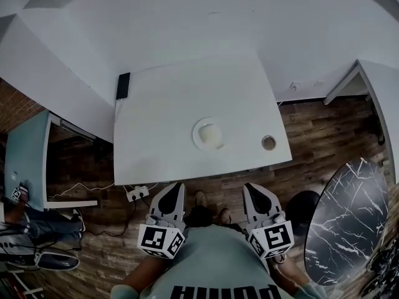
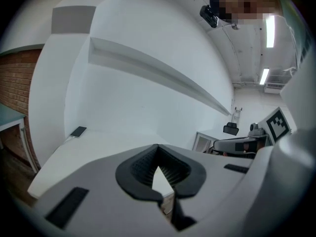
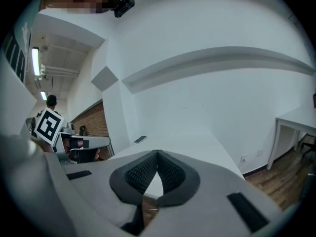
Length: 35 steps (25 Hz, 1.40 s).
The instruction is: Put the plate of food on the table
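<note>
The plate of food (image 1: 207,133) sits near the middle of the white table (image 1: 162,117) – a white plate with something pale on it, and neither claw is touching it. A small round cup (image 1: 269,142) stands to its right, close to the table's near edge, well apart from the plate. A black phone (image 1: 123,85) lies at the far left corner.

The left gripper (image 1: 176,187) and right gripper (image 1: 249,187) are held side by side in front of the person's chest, short of the table's near edge. Each has its jaws pressed together at the tips with nothing between them; only the table top shows through the small gap behind the tips in both gripper views.

The only readable print is on the person's pale green shirt (image 1: 218,260) – the tops of big black letters, cut off by the bottom edge, which look like PUMA. Each gripper's cube (image 1: 161,240) bears black and white square markers, not words
</note>
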Available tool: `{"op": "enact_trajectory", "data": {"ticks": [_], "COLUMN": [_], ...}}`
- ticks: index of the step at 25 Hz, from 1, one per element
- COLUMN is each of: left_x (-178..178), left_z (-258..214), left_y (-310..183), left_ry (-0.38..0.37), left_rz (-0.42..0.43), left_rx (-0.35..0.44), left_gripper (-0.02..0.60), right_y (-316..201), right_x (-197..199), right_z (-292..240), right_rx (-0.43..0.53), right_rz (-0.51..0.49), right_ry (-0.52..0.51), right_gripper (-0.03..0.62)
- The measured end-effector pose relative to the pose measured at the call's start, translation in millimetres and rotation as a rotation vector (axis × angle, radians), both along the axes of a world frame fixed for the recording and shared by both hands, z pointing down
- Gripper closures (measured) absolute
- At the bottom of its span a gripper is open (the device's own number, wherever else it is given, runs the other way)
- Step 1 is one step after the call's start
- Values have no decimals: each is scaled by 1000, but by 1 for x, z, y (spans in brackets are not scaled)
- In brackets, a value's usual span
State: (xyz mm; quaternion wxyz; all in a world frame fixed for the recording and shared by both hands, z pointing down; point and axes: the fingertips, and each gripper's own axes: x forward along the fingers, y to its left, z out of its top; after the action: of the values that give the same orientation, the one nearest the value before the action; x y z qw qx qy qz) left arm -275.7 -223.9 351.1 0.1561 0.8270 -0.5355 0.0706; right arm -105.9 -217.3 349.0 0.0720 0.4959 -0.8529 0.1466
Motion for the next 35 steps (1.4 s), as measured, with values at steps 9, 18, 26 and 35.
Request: {"op": "enact_trajectory", "data": {"ticks": [9,18,26,35], "left_x": [-13,-17,-20,-14], "left_z": [10,26,32,47], "left_y": [-43,-82,-105,-125], "left_ry": [25,62,77,79], "left_rz": [77,186,266,243], "left_rx": [-32,-81,-103,-144], "left_gripper": [577,577,577,577], "right_y": [-31,-67,-89,-106], "right_x": [-16,-32,-43,-32], "right_z": [3,11,14,36], "right_rx": [-35,-73,-85,-134], "right_rz": [77,150,192,170], "right_ry": [28,33,53,50], "right_gripper": [588,588,588,588]}}
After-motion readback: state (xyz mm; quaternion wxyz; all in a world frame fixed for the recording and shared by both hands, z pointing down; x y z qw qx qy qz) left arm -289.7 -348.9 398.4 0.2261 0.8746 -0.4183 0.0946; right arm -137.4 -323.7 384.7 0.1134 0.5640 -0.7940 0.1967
